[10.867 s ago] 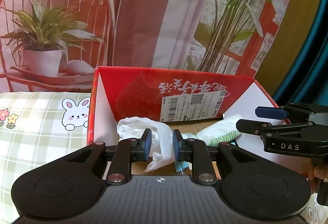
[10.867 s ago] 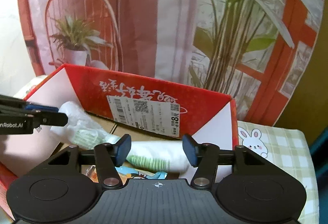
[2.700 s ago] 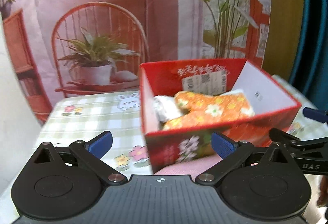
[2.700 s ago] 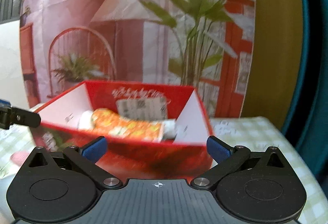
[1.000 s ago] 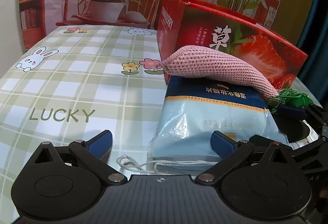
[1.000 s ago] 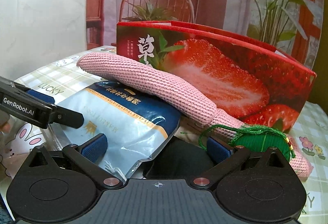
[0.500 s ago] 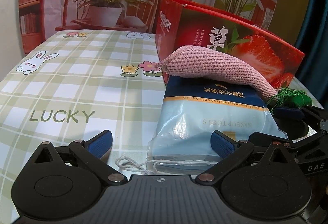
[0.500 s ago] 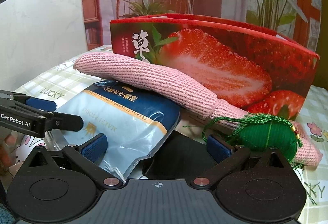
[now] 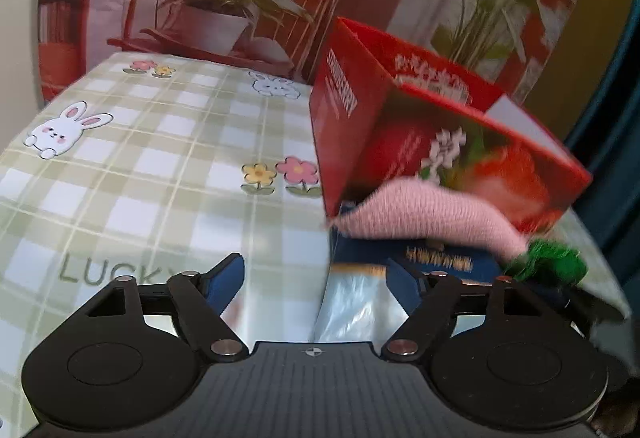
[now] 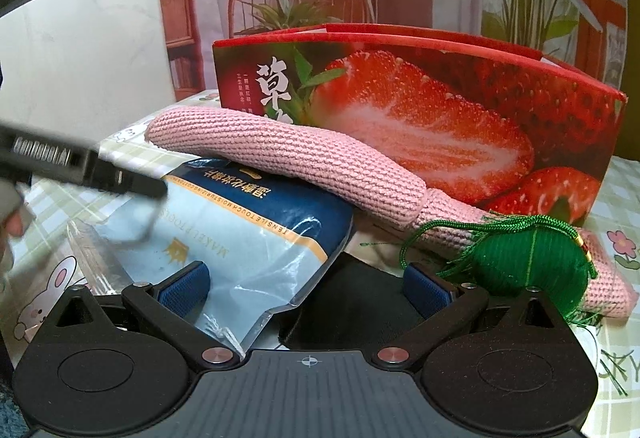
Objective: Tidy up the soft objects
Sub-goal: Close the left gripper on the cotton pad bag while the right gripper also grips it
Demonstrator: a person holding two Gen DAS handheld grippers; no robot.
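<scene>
Counter (image 9: 132,173) with a green checked cloth fills the left and centre of the left wrist view; left gripper (image 9: 316,280) sits at lower centre, jaws at middling width and closing, with the left edge of the blue cotton-pad pack (image 9: 360,302) lying between them, pads not pressing on it; pink knitted pouch (image 9: 424,215) rests across the top of the pack at centre right, blurred, green tassel (image 9: 548,266) at its right end; red strawberry box (image 9: 360,141) stands behind it, upper right.

Right wrist view: left gripper enters from the left edge above the pack; right gripper (image 10: 308,286) at lower centre, jaws wide, the pack's lower corner and a black item (image 10: 360,302) between them, no pad seen pressing; pouch leans against the box front, centre to right.
</scene>
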